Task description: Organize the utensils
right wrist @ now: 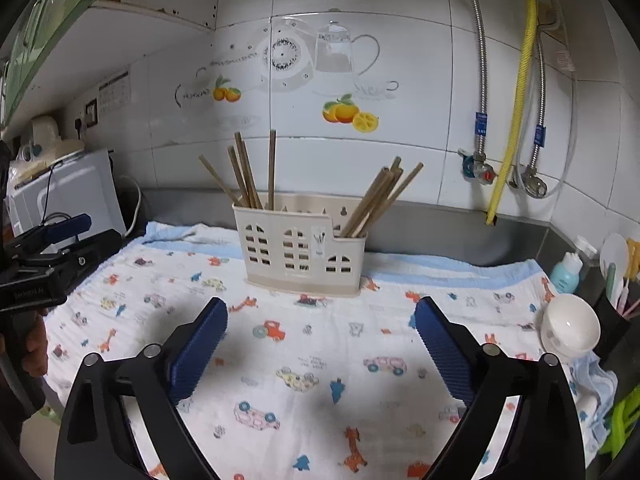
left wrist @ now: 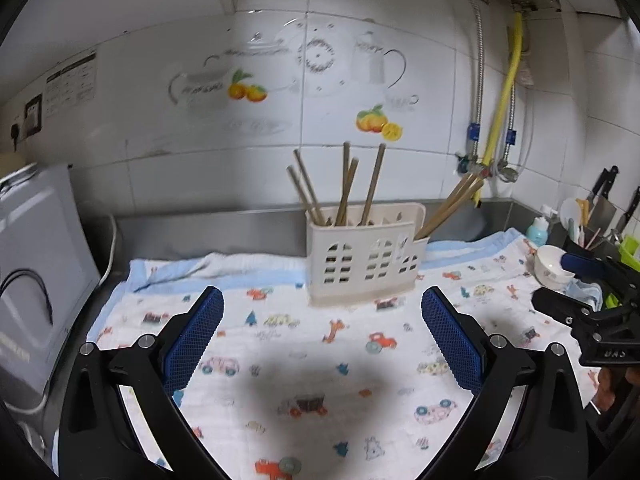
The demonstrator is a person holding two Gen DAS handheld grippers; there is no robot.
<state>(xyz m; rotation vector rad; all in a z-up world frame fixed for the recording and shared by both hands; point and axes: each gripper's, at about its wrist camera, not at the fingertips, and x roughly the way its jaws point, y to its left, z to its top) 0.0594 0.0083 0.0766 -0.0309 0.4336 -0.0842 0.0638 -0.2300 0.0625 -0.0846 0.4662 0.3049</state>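
A cream plastic utensil holder [left wrist: 362, 258] stands on the printed cloth [left wrist: 320, 360] near the back wall; it also shows in the right wrist view [right wrist: 300, 250]. Brown chopsticks stand in its tall left part [left wrist: 344, 184] and lean out of its low right part [left wrist: 452, 200]. In the right wrist view the two bunches show too [right wrist: 250, 172] [right wrist: 380, 200]. My left gripper [left wrist: 322, 300] is open and empty, in front of the holder. My right gripper [right wrist: 321, 308] is open and empty, also in front of it.
A white bowl [right wrist: 570, 326] sits at the cloth's right edge beside a black utensil pot [right wrist: 616, 312] and a blue bottle [right wrist: 566, 270]. A white appliance [left wrist: 36, 264] stands at the left. Pipes and valves [right wrist: 504, 168] run down the back wall.
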